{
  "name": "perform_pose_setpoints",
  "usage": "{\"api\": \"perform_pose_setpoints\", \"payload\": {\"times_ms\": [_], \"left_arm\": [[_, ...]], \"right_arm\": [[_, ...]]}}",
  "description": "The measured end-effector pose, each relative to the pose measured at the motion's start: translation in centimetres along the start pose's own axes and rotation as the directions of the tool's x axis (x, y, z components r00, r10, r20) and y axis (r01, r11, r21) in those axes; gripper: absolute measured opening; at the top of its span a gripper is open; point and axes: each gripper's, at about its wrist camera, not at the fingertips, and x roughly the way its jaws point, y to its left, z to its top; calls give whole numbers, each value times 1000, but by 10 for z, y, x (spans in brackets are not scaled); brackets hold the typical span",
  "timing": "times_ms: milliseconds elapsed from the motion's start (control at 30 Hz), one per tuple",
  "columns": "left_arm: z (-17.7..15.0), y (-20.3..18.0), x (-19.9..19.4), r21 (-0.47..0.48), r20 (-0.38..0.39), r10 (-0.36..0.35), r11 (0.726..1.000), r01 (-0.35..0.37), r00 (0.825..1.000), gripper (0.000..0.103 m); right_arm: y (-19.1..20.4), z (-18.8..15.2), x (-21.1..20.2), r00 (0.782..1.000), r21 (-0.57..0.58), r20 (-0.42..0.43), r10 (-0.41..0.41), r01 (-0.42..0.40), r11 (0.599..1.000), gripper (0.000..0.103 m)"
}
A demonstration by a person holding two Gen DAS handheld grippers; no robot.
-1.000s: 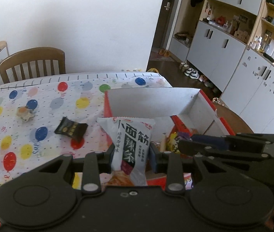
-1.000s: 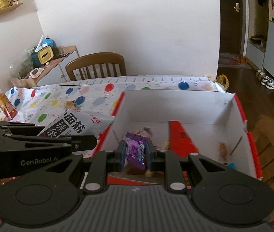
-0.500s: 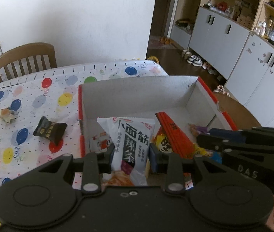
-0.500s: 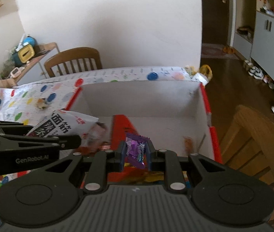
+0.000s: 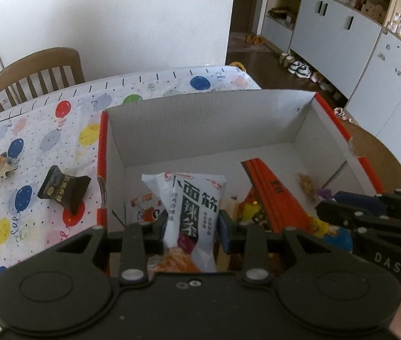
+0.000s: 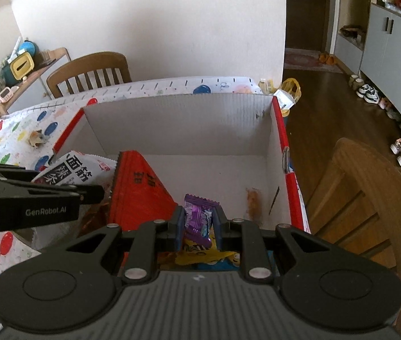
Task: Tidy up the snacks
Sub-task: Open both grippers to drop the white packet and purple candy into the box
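The left gripper [image 5: 191,225] pinches a white snack packet [image 5: 190,206] printed with bold black characters, holding it upright over the near left part of an open cardboard box [image 5: 200,121]. The right gripper [image 6: 199,224] is clamped narrowly on a small purple candy wrapper [image 6: 199,219], also above the box floor. Inside lie a red packet [image 6: 136,189] and other snacks. On the balloon-print tablecloth [image 5: 30,130] left of the box sits a dark wrapped candy [image 5: 63,189], with a crumpled wrapper [image 5: 2,164] farther left.

Wooden chair [image 5: 34,75] behind the balloon-print tablecloth [image 5: 44,130], grey cabinets [image 5: 339,34] and shoes [image 6: 367,92] along the wall
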Motion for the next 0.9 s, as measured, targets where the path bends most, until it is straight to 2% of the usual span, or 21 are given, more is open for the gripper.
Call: {"api": "perform_pose_setpoints", "payload": {"times_ms": [167, 500, 567, 600, 633, 700, 800, 867, 900], "left_arm": [[2, 1, 13, -5, -43, -15, 1000, 15, 999, 32], [3, -2, 15, 19, -43, -8, 1000, 9, 999, 37], [3, -4, 12, 24, -35, -11, 1000, 12, 999, 41], [3, -5, 11, 30, -29, -9, 999, 10, 1000, 47], [3, -6, 9, 39, -19, -6, 999, 7, 1000, 57], [2, -9, 3, 54, 8, 7, 999, -8, 1000, 64], [3, -11, -3, 62, 22, 7, 998, -8, 1000, 64], [2, -11, -8, 53, 29, 1, 999, -2, 1000, 69], [2, -10, -10, 49, 34, -1, 999, -1, 999, 73]], "right_arm": [[-3, 0, 8, 1000, 0, -20, 6, -6, 1000, 21], [-2, 2, 10, 999, -9, -38, 20, -20, 1000, 21], [-3, 2, 10, 999, -8, -43, 15, -16, 1000, 21], [-3, 2, 10, 999, -9, -45, 16, -16, 1000, 21], [-3, 2, 9, 999, -12, -46, 18, -19, 1000, 21], [-2, 2, 7, 999, -18, -46, 18, -18, 1000, 22], [-1, 1, 1, 999, -24, -37, 23, -24, 999, 28], [-2, 1, -2, 999, -25, -32, 28, -29, 999, 31], [-2, 1, -4, 999, -25, -33, 31, -32, 999, 37]]}}
